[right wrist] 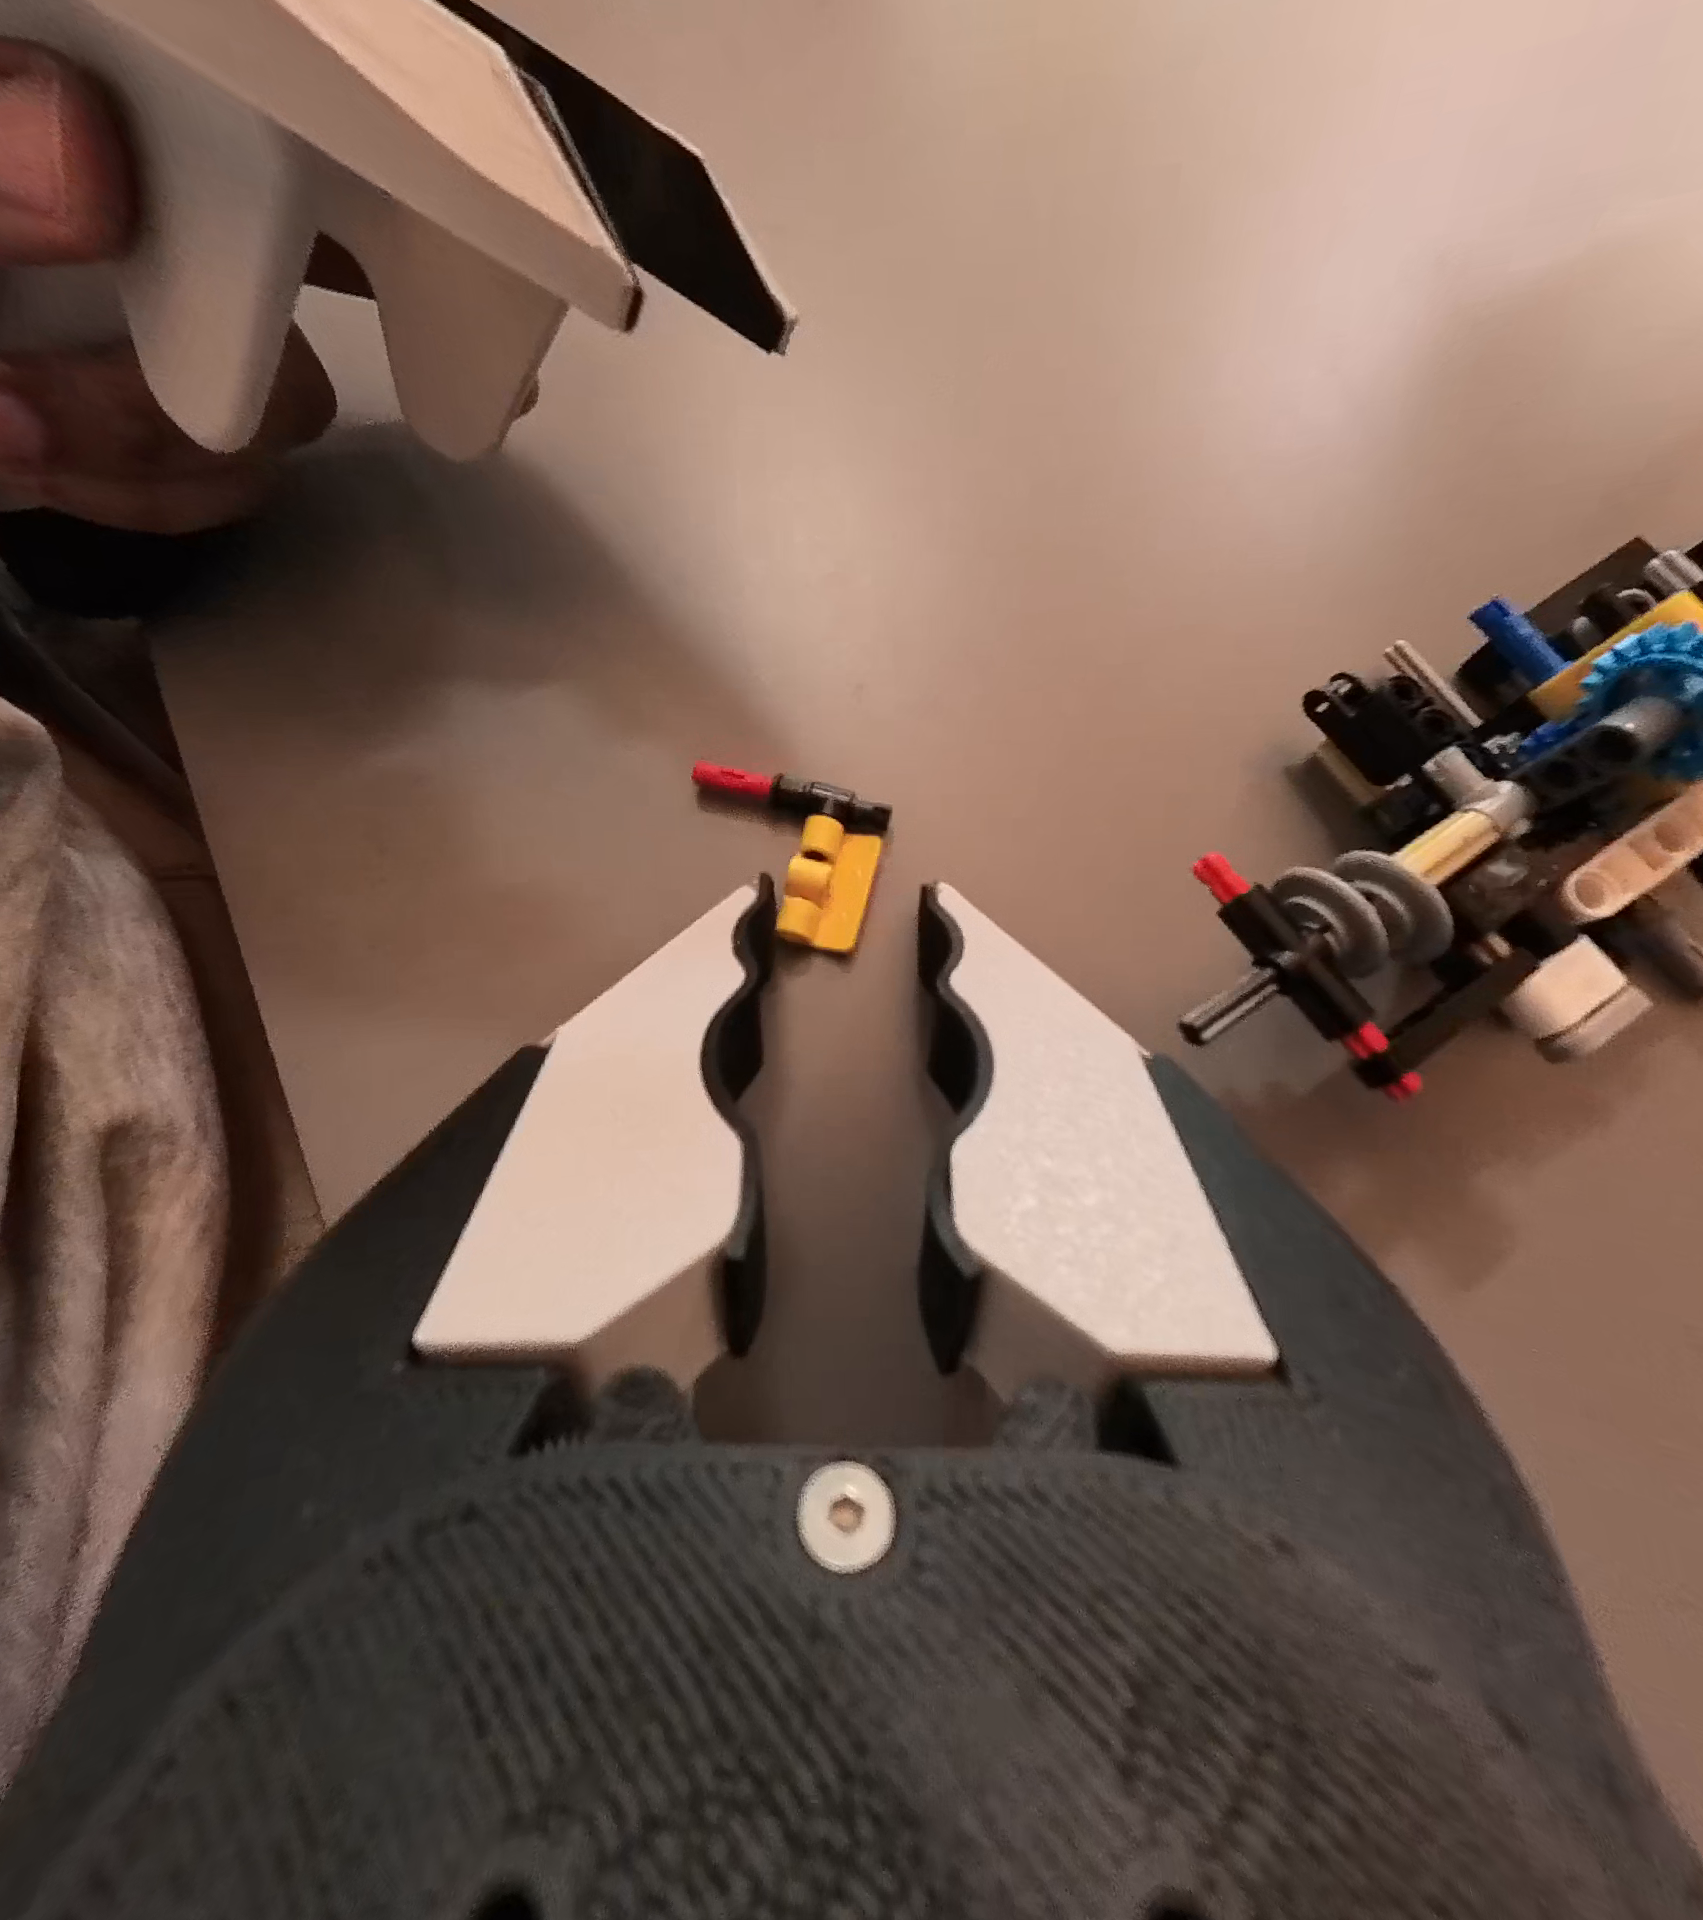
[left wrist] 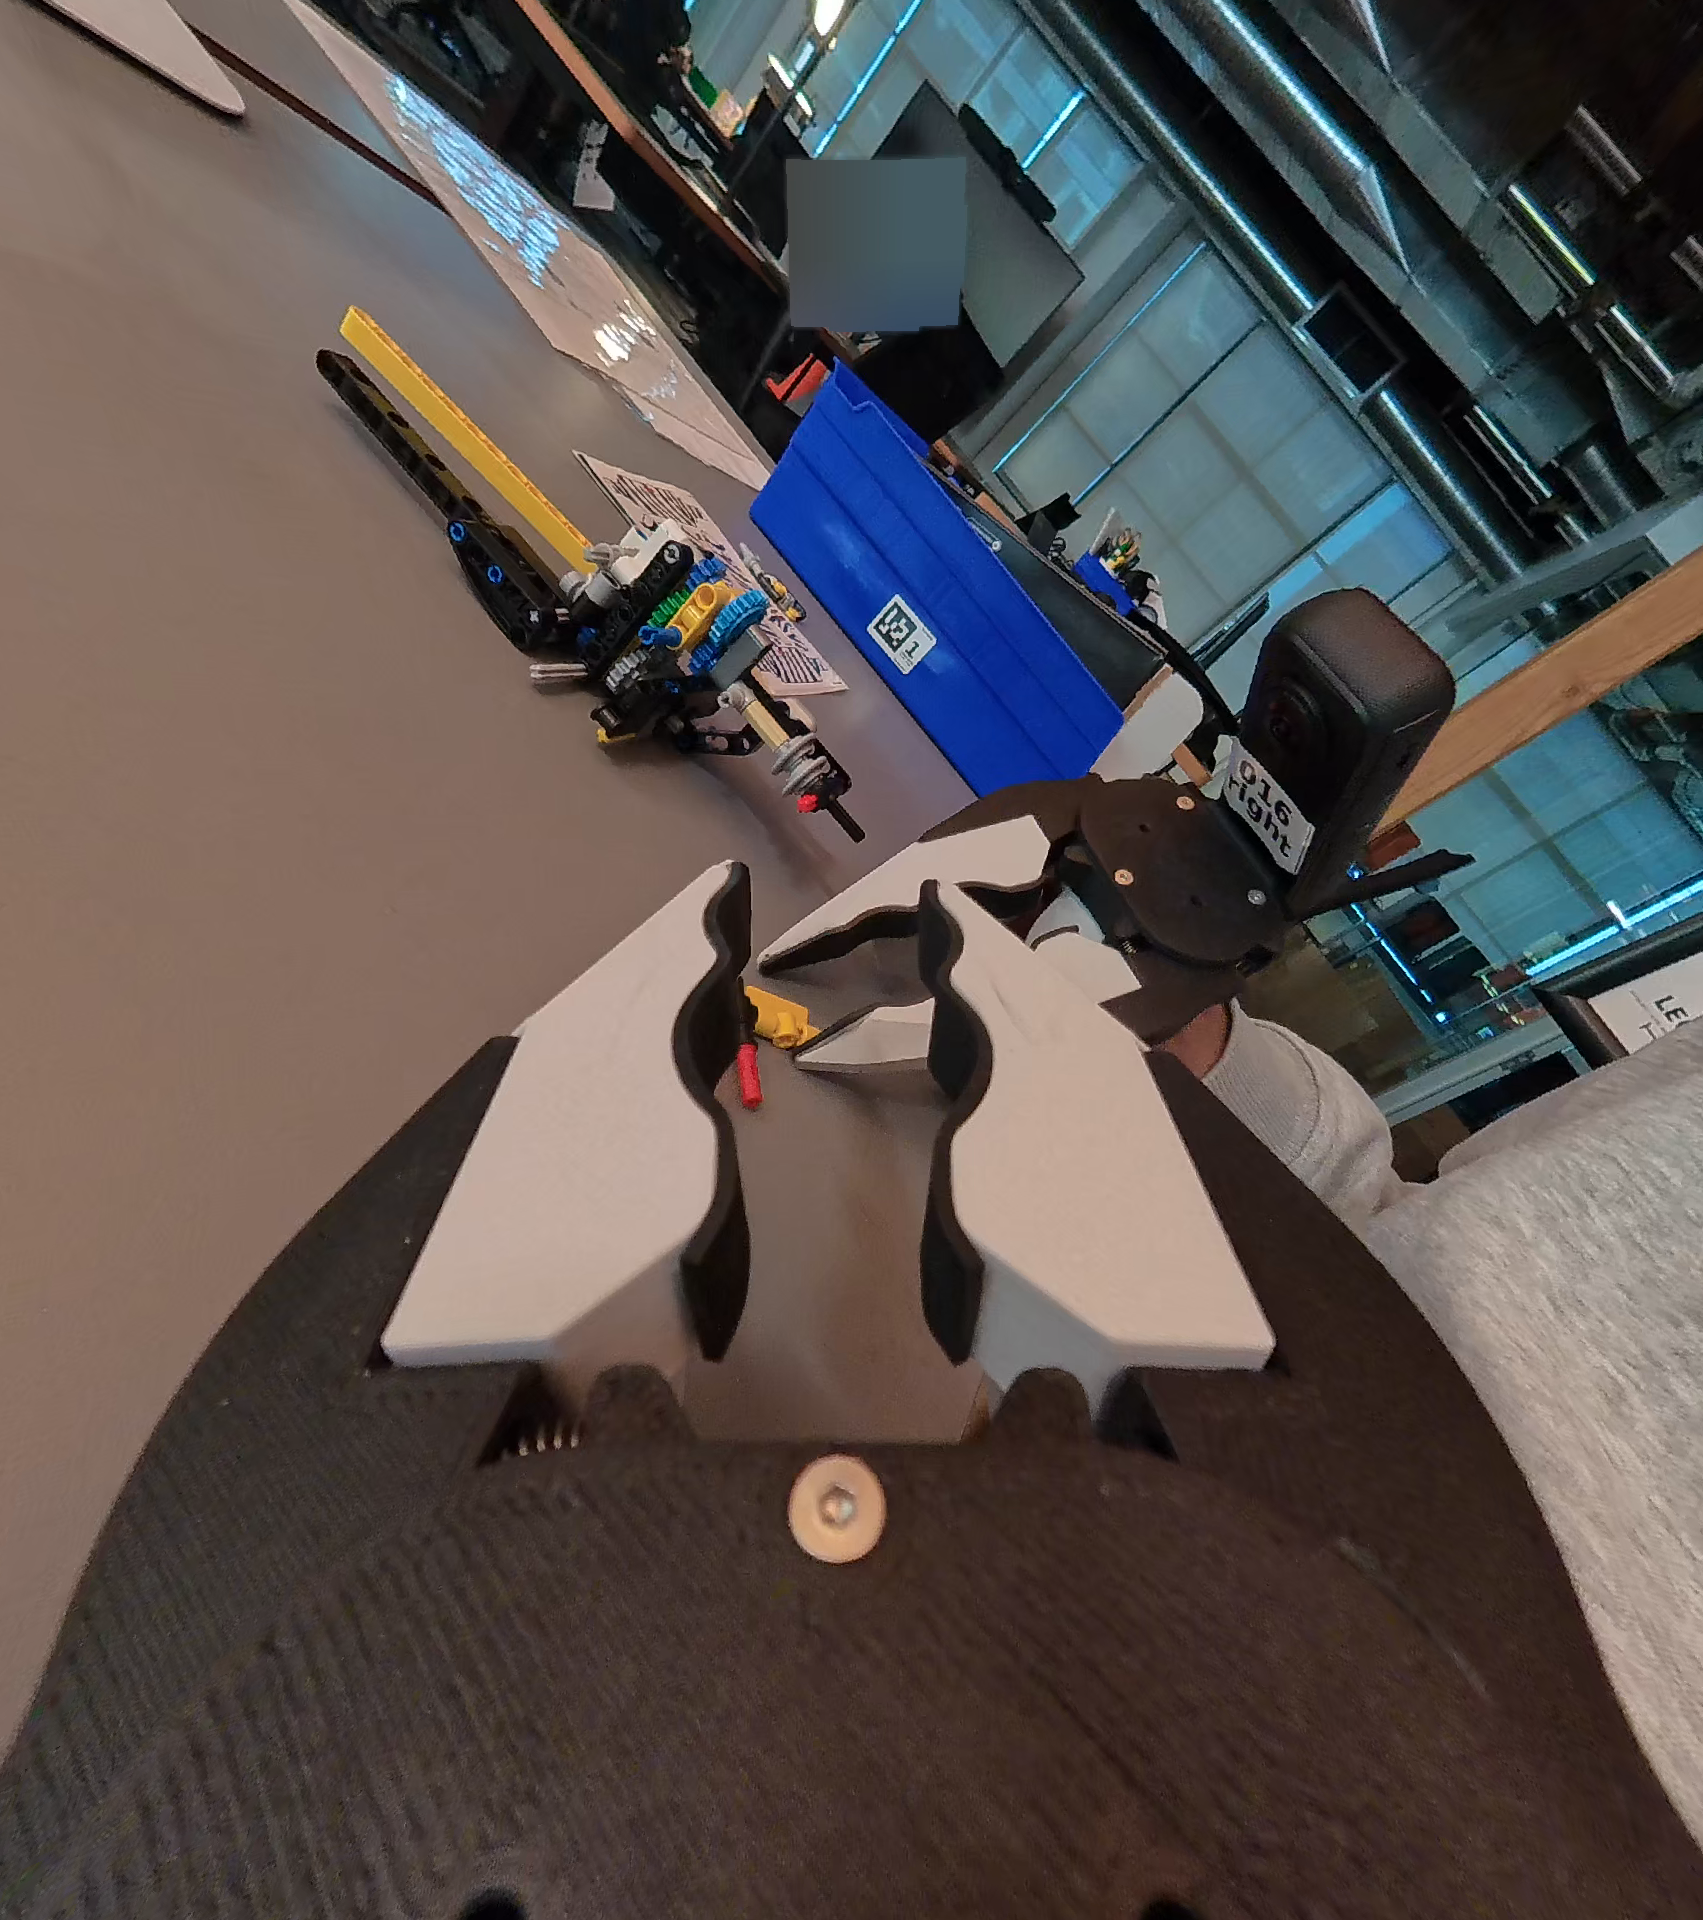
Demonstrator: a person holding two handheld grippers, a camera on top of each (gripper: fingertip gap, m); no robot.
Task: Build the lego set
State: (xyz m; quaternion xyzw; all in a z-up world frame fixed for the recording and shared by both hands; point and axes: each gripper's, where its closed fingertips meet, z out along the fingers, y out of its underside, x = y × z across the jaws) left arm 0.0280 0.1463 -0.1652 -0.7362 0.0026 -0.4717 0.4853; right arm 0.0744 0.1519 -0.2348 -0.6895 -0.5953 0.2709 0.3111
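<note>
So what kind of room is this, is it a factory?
More likely a workshop or lab than a factory. Bare silver ventilation ducts run under the ceiling, a blue plastic storage bin stands at the edge of the smooth grey table, and cluttered workbenches line the background.

White lettered label on right gripper's [left wrist: 831, 997] camera mount; coded sticker on blue bin [left wrist: 930, 613].

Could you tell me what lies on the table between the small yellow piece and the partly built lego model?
Nothing: in the right wrist view, bare grey table separates the small yellow piece from the lego model.
</note>
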